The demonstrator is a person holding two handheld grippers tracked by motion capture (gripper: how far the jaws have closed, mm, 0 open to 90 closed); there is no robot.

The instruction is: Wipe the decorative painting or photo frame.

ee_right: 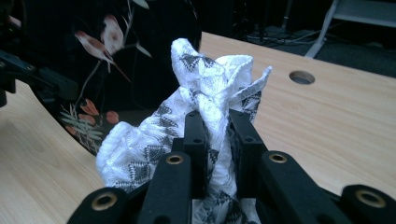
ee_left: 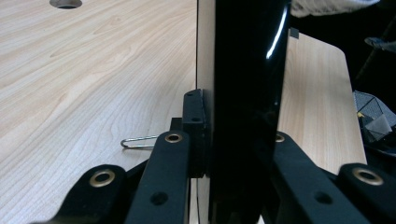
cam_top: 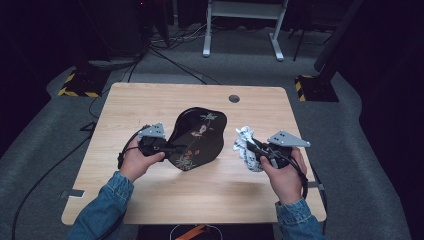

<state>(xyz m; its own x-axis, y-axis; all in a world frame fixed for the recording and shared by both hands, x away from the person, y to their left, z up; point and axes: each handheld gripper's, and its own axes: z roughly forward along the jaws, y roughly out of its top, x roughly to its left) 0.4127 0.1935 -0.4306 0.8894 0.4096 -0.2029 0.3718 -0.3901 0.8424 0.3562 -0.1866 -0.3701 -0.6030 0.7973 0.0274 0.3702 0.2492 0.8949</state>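
Note:
A glossy black tray [cam_top: 197, 137] painted with birds and flowers is tilted up off the wooden table [cam_top: 150, 105] at its middle. My left gripper [cam_top: 172, 148] is shut on the tray's left edge; in the left gripper view the black tray [ee_left: 243, 93] stands edge-on between the jaws. To the right, my right gripper [cam_top: 252, 147] is shut on a crumpled white cloth with a dark pattern [cam_top: 246, 145]. In the right gripper view the cloth [ee_right: 205, 98] bunches up between the jaws, with the tray [ee_right: 116, 51] behind it at the left.
A round cable hole [cam_top: 234, 98] sits near the table's far edge. A thin metal wire clip [ee_left: 137, 142] lies on the wood by my left jaws. White desk legs [cam_top: 242, 30] and floor cables lie beyond the table.

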